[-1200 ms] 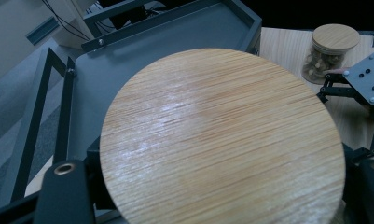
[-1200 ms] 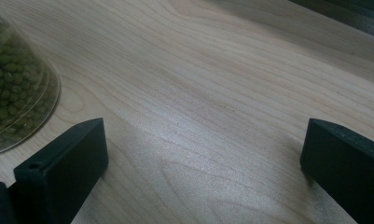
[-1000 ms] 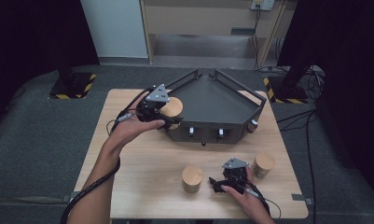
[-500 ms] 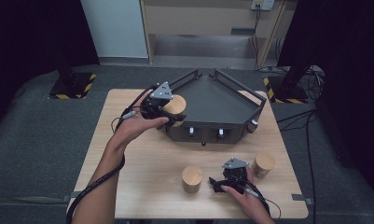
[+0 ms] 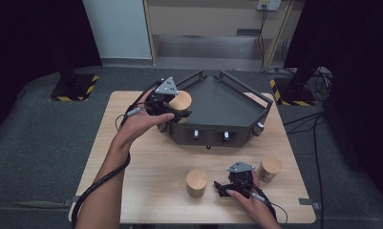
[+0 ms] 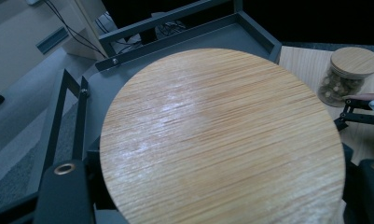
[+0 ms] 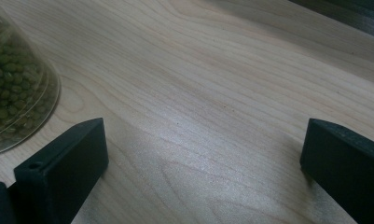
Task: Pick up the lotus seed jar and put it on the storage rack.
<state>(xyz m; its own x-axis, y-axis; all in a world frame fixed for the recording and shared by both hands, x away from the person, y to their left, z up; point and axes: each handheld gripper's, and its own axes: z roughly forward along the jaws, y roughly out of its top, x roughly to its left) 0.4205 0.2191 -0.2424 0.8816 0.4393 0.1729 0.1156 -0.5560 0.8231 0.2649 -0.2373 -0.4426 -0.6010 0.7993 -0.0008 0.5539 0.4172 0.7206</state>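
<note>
While clamped by the left gripper (image 5: 172, 109), bamboo-lidded jar (image 5: 181, 101) held over near-left rim of dark tray (image 5: 237, 102). Right gripper (image 5: 223, 187) resting on wooden table (image 5: 146, 162), jaws apart, nothing between, just beside jar of green beans (image 7: 12, 79).

We see grey carpet (image 5: 41, 143) around our wooden table (image 5: 146, 162), pale cabinet (image 5: 213, 21) beyond the claws — black curtains (image 5: 31, 33) either side, hazard-striped stand bases (image 5: 72, 90), dim room
</note>
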